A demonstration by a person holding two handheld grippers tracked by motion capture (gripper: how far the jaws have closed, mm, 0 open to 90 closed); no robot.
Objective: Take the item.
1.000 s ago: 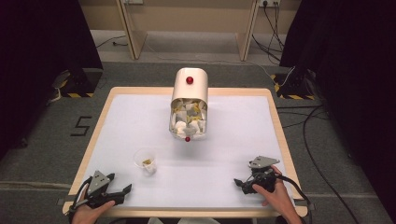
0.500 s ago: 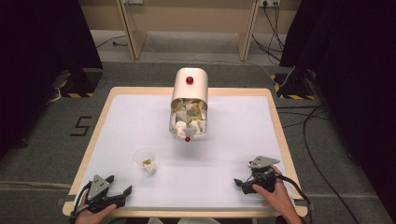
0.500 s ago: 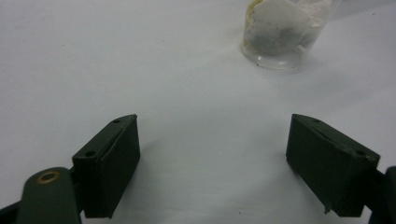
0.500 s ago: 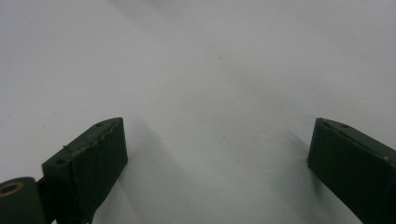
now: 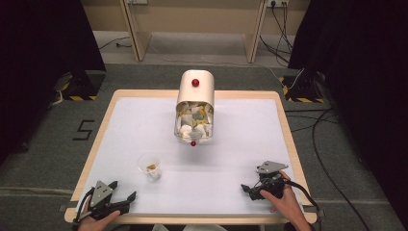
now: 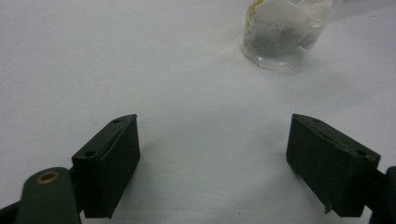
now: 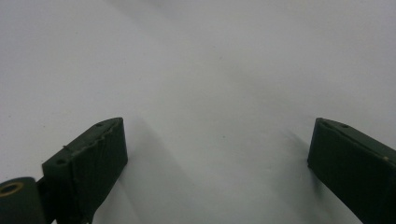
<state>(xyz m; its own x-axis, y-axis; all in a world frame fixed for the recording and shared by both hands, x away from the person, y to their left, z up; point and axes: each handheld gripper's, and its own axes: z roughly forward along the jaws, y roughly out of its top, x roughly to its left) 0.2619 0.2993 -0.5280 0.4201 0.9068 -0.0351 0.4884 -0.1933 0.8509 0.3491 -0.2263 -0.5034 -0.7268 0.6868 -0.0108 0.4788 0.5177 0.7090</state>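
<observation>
Evidently both tools wait at the near edge: the left gripper (image 5: 126, 197) and right gripper (image 5: 247, 189) rest low with jaws spread wide, grasping nothing. The small clear cup (image 5: 150, 166) stands on the tabletop (image 5: 240, 139) ahead of the left one, within easy reach, the dispenser (image 5: 194, 108) farther back

The tabletop (image 5: 144, 120) is matt white, smooth like paper or laminate, edged in pale wood. The cup (image 5: 149, 166) is clear, glossy plastic holding crumpled white paper. The dispenser (image 5: 195, 91) has a smooth cream shell, a transparent front and glossy red knobs. Each claw, left (image 6: 212, 163) and right (image 7: 217, 168), looks like matt dark plastic.
</observation>
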